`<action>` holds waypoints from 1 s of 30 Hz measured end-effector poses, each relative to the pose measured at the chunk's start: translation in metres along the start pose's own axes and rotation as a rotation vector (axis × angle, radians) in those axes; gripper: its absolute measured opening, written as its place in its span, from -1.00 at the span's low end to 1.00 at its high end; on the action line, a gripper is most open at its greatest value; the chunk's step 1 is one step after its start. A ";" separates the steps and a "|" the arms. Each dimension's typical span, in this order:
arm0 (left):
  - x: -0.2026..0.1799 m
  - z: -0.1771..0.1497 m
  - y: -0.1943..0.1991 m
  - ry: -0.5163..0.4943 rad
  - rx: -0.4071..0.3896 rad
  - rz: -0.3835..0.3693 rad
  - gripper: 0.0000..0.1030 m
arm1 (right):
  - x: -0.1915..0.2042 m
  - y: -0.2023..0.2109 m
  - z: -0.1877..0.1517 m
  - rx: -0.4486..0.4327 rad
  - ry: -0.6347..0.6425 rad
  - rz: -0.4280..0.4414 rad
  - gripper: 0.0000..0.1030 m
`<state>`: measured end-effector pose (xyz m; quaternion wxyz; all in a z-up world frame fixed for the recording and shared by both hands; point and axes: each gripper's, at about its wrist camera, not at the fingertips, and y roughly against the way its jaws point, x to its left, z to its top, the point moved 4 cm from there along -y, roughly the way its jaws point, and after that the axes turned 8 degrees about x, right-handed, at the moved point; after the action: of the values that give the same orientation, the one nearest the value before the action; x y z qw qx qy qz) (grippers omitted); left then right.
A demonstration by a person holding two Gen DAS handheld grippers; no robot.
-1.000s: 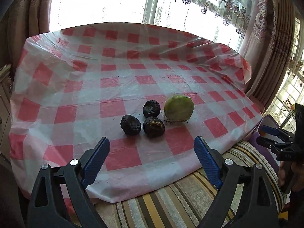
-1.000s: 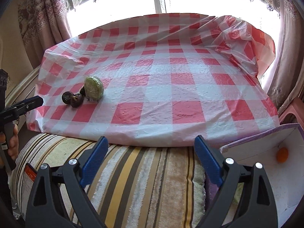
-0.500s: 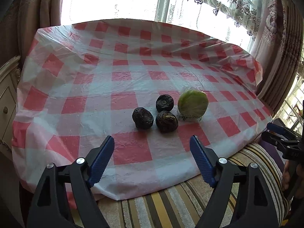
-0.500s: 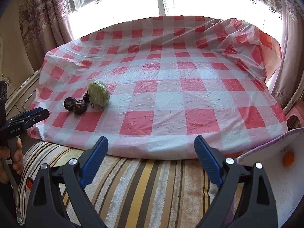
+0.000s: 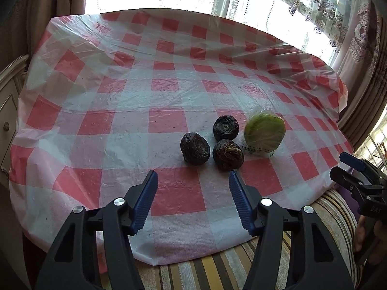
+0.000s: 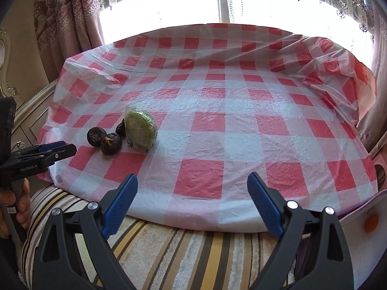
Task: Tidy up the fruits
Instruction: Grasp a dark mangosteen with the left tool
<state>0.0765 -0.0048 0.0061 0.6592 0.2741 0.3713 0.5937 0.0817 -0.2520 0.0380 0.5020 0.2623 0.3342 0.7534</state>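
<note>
Three dark wrinkled round fruits lie close together on the red-and-white checked tablecloth [image 5: 167, 120]: one on the left [image 5: 195, 148], one behind [image 5: 225, 127] and one in front [image 5: 227, 154]. A green fruit in clear wrap [image 5: 264, 133] stands just to their right. My left gripper [image 5: 192, 183] is open and empty, low over the cloth just short of the dark fruits. My right gripper [image 6: 192, 184] is open and empty over the cloth's front edge, well right of the fruits [image 6: 107, 141] and the green one [image 6: 140, 129].
A striped cushion [image 6: 169, 249] lies along the table's front edge. A white box [image 6: 362, 246] at the right holds a small orange fruit [image 6: 371, 221]. Curtains and a bright window stand behind the table. A cabinet [image 5: 7, 101] is at the left.
My left gripper has moved forward and left toward the dark fruits, and its jaws have narrowed a little. My right gripper has moved forward to the table's edge.
</note>
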 end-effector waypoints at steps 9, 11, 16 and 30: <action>0.006 0.026 -0.025 0.055 0.030 -0.029 -0.14 | 0.033 -0.027 0.030 0.010 0.085 0.012 0.79; 0.006 0.029 -0.030 0.063 0.040 -0.038 -0.17 | 0.039 -0.034 0.035 0.014 0.096 0.020 0.79; 0.002 0.030 -0.039 0.061 0.061 -0.059 -0.36 | 0.051 -0.048 0.048 0.022 0.128 0.030 0.79; 0.006 0.023 -0.036 0.082 0.034 -0.055 -0.64 | 0.062 -0.079 0.067 0.056 0.133 0.072 0.77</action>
<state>0.1167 -0.0023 -0.0105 0.6546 0.2504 0.4156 0.5797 0.1545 -0.1561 0.0239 0.4437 0.2373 0.3784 0.7769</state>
